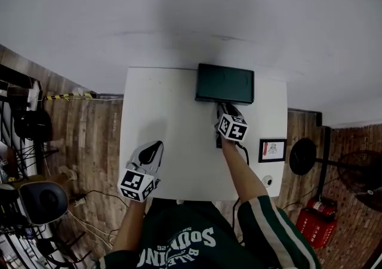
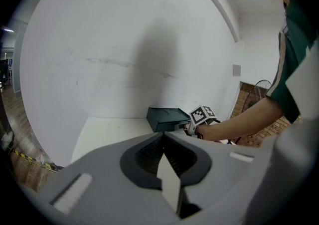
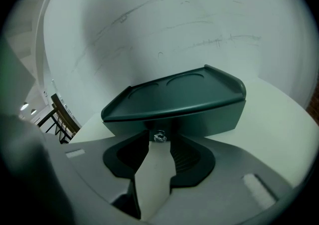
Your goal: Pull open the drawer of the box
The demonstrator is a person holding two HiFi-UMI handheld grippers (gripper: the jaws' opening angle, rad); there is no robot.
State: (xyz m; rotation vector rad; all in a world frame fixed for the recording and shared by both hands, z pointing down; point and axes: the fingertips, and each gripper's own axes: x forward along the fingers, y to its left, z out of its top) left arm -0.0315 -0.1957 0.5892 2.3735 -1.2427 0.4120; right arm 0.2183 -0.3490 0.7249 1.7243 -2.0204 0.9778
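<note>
The white bench [image 1: 173,113] spreads smooth and broad from its 9 o'clock edge to the middle, with the wall close behind at 12 o'clock. The box [image 1: 225,83] is dark green plastic, low, with a rimmed top, and sits at the bench's 1 o'clock edge. The right tool [image 1: 222,110] meets the box's front from 6 o'clock, jaws spread, with the small metal pull [image 3: 159,136] between them. The left tool [image 1: 150,153], jaws pressed together on nothing, hovers at 7 o'clock, well apart from the box.

A small framed card [image 1: 272,150] lies on the white table [image 1: 167,142]; a black round-based stand [image 1: 303,156] occupies the plank floor [image 1: 89,136].
</note>
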